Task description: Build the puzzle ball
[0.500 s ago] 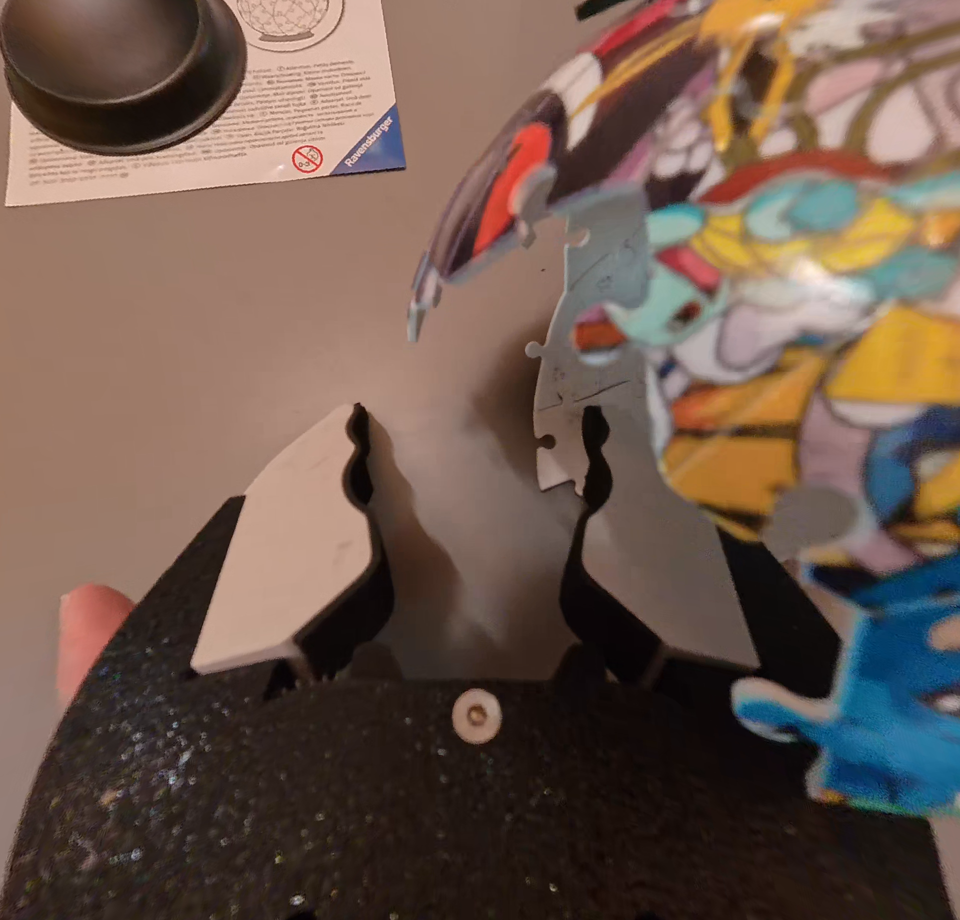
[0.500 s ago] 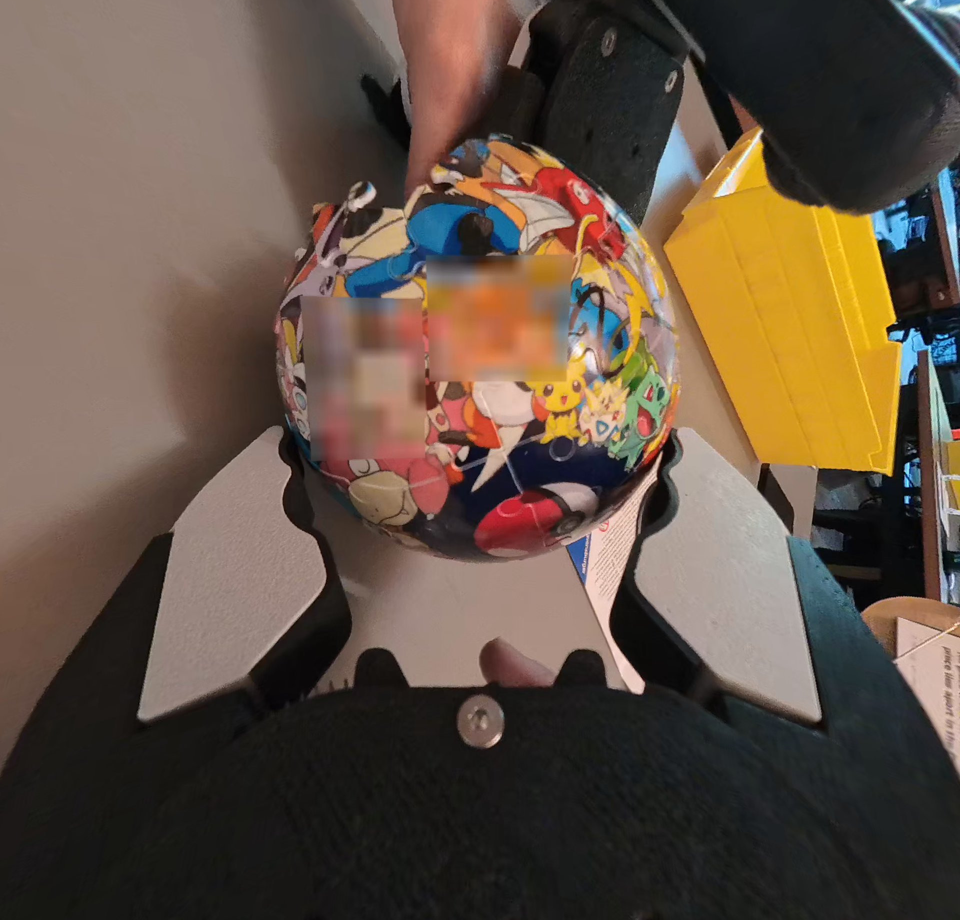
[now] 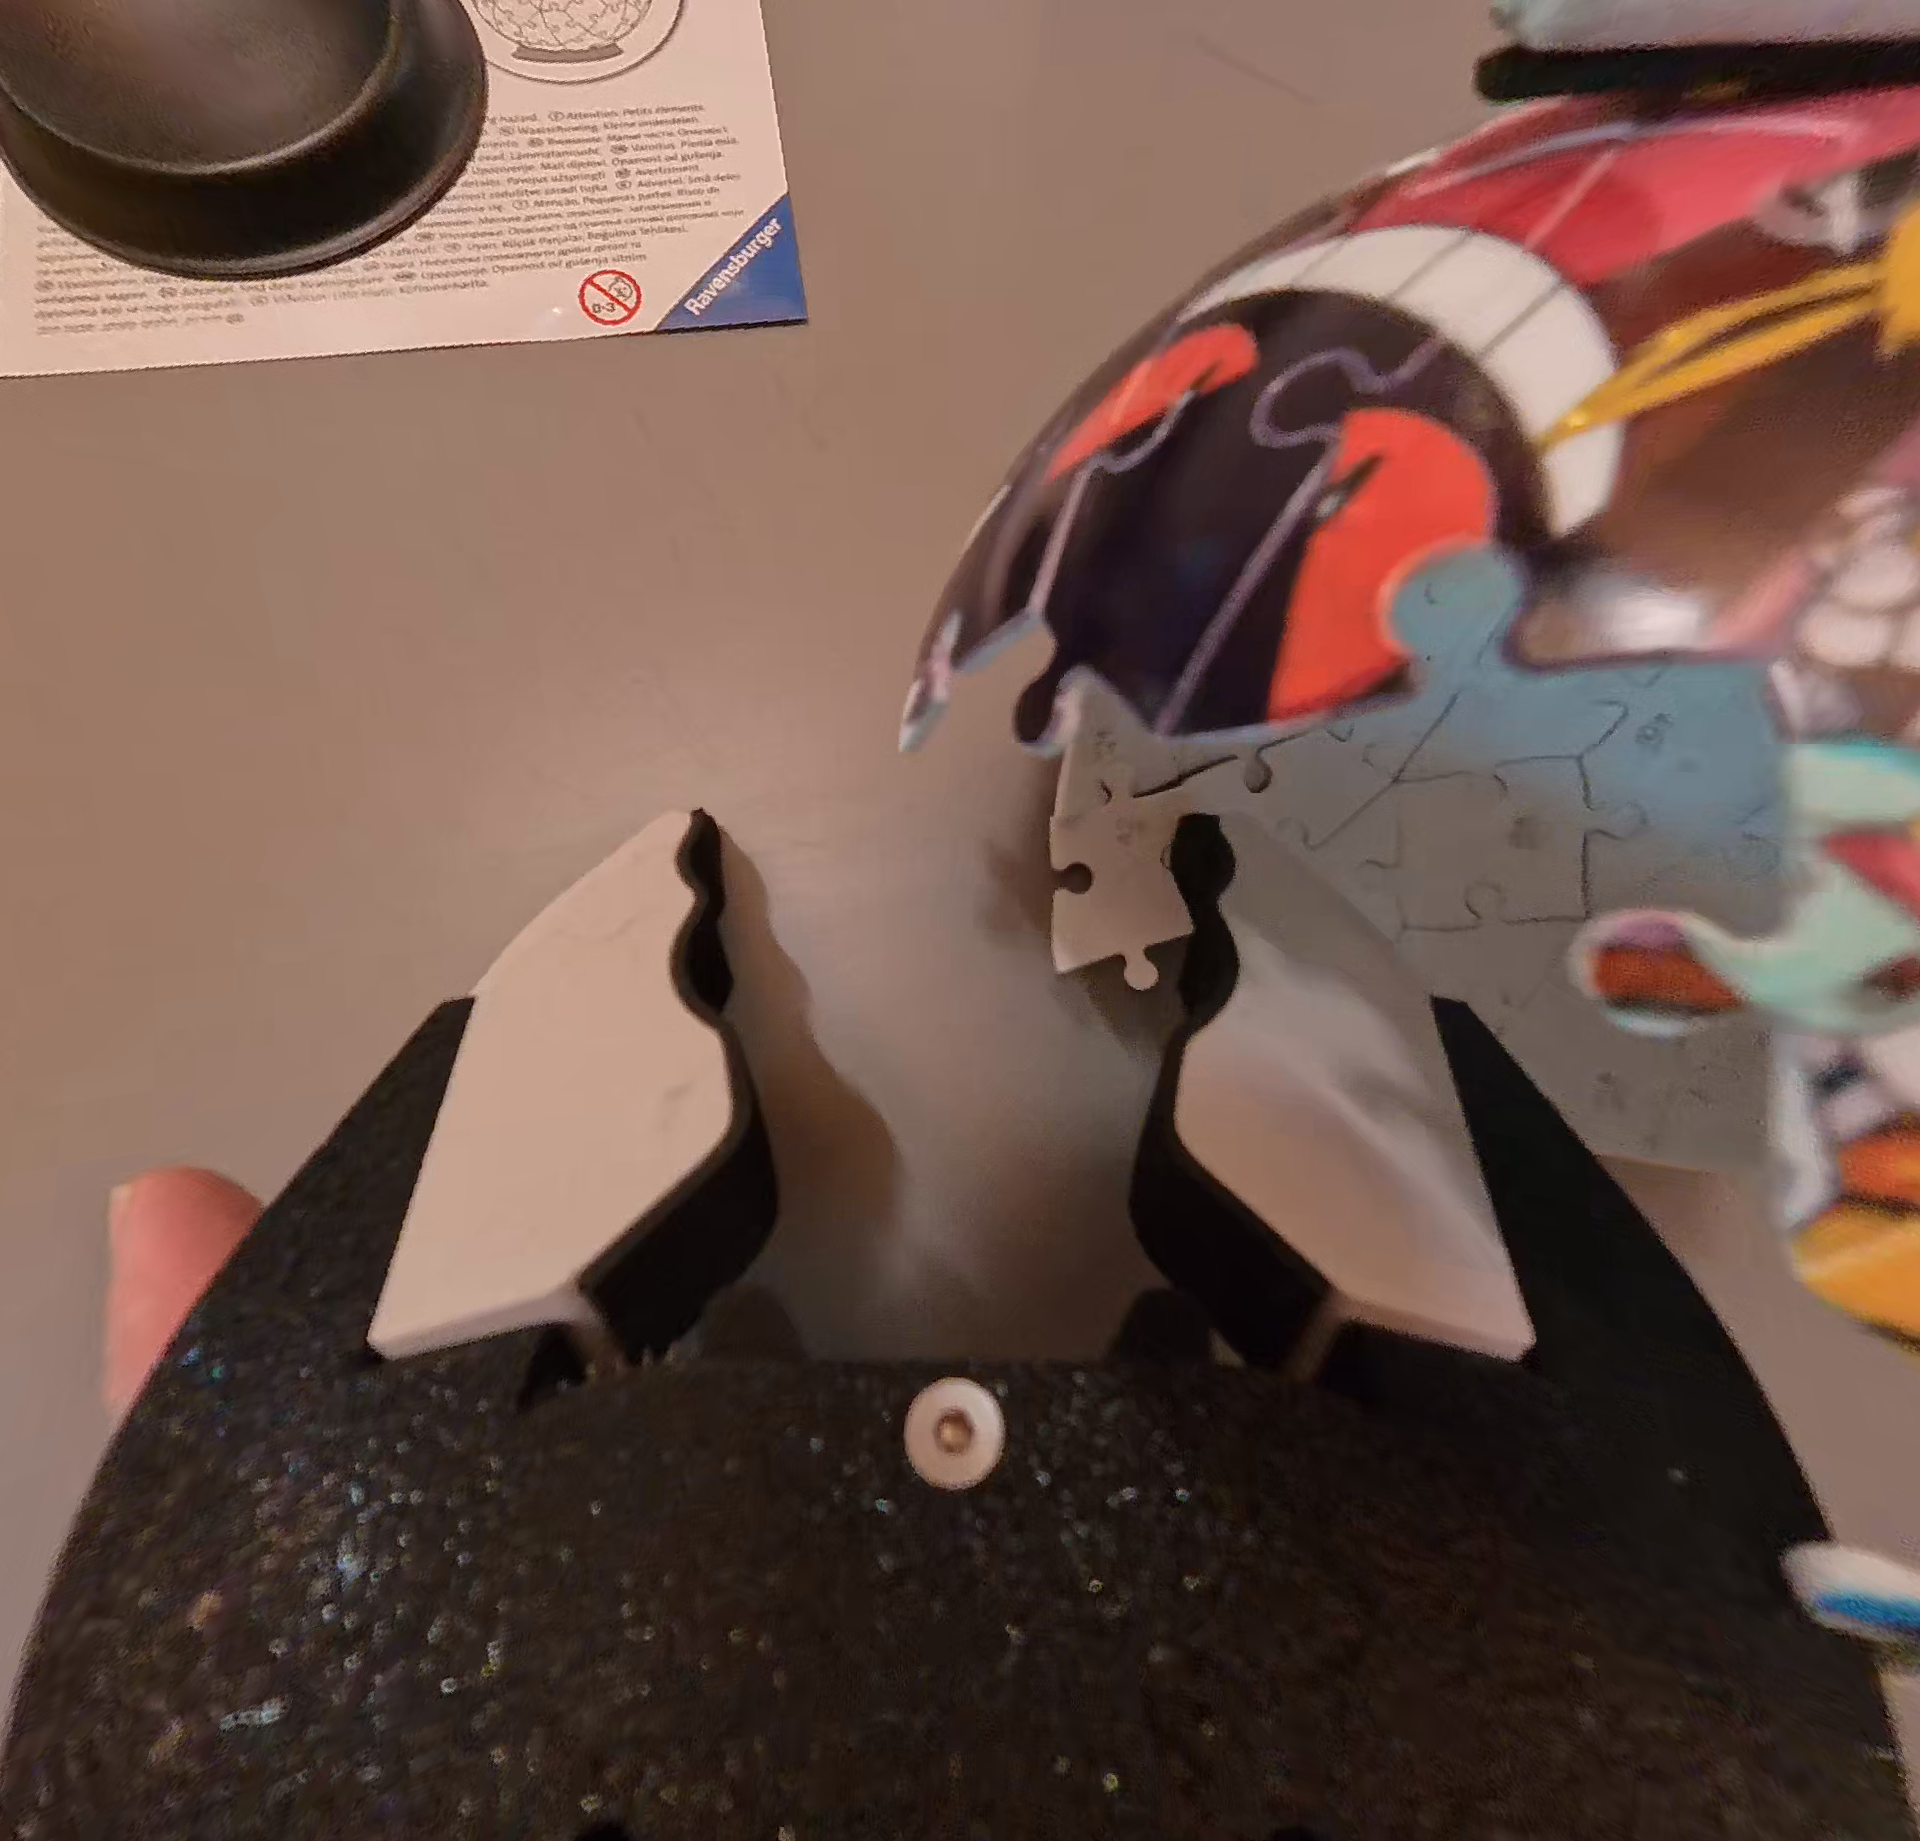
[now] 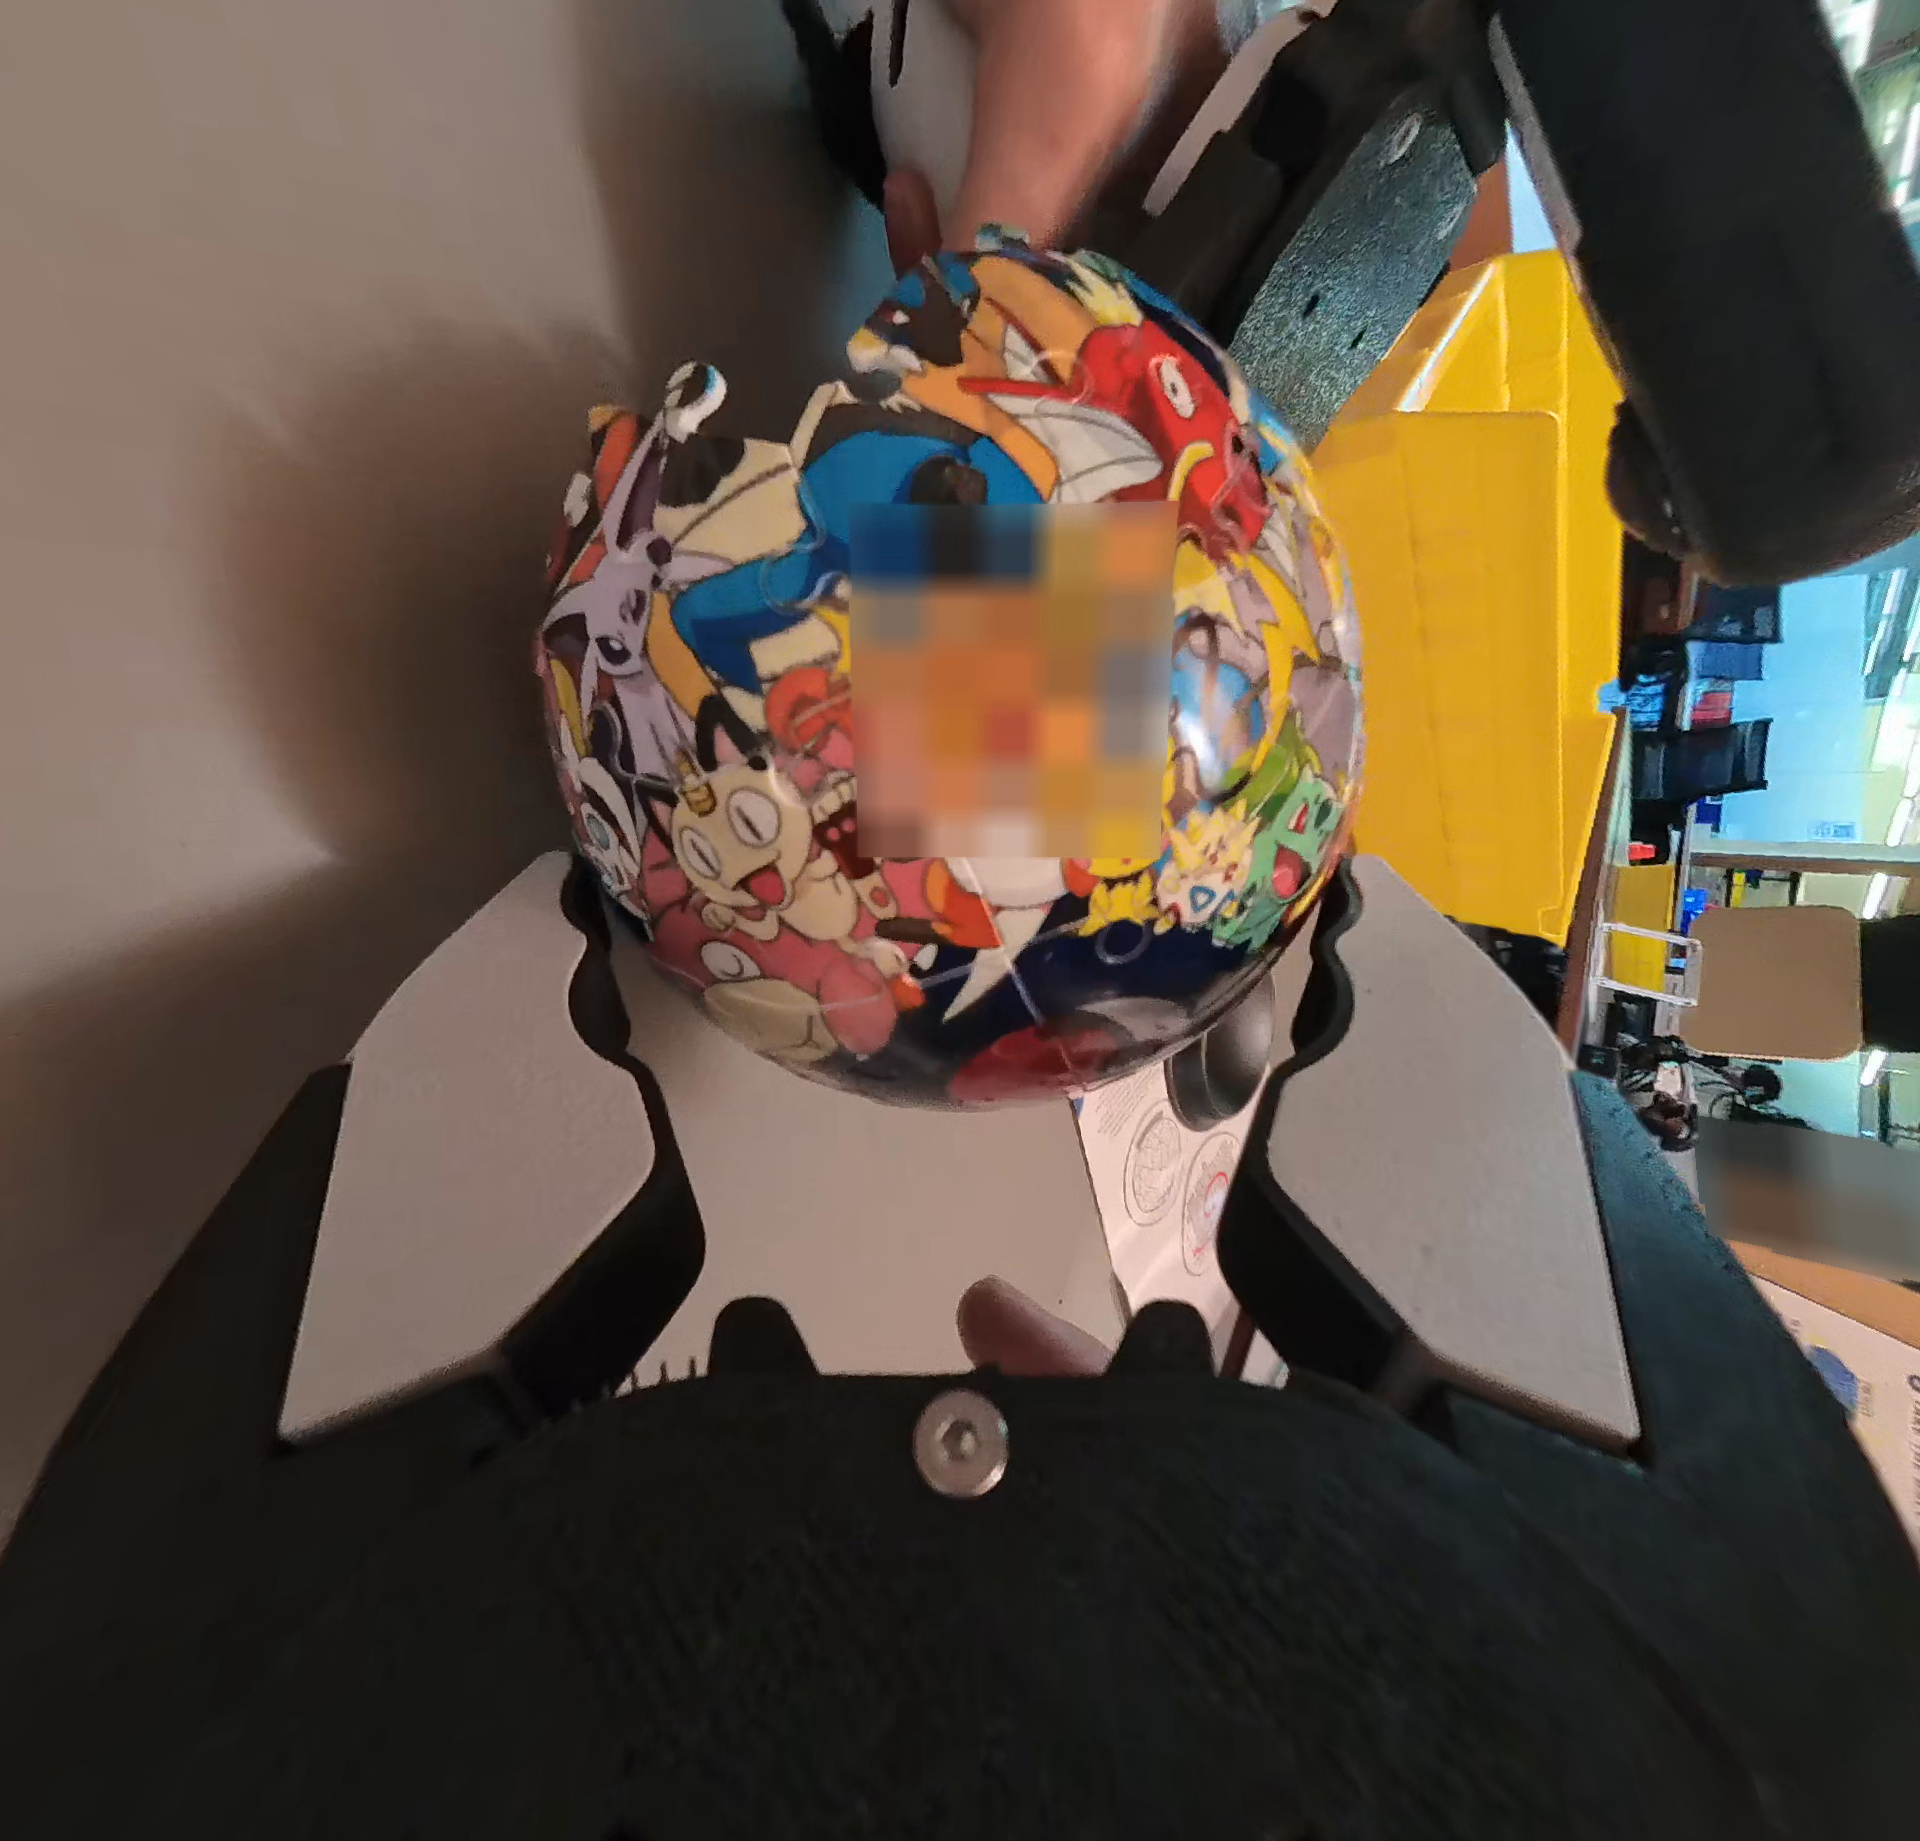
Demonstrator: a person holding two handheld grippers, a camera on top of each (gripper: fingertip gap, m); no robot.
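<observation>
Between the left gripper's (image 3: 951, 898) parted fingers lies bare table (image 3: 416, 596), which runs open ahead and leftward to the black stand (image 3: 208, 98) on its leaflet (image 3: 582, 191). The puzzle ball (image 3: 1455, 565) crowds the right finger. The right gripper's (image 4: 956, 918) gap is filled by that ball.

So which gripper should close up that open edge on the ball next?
Probably left. The left gripper is open, empty, right beside the puzzle ball at its gap, while the right gripper cradles the ball.

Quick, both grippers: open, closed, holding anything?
Left gripper: open, jaws empty, beside the puzzle ball.
Right gripper: jaws closed on the puzzle ball.
</observation>
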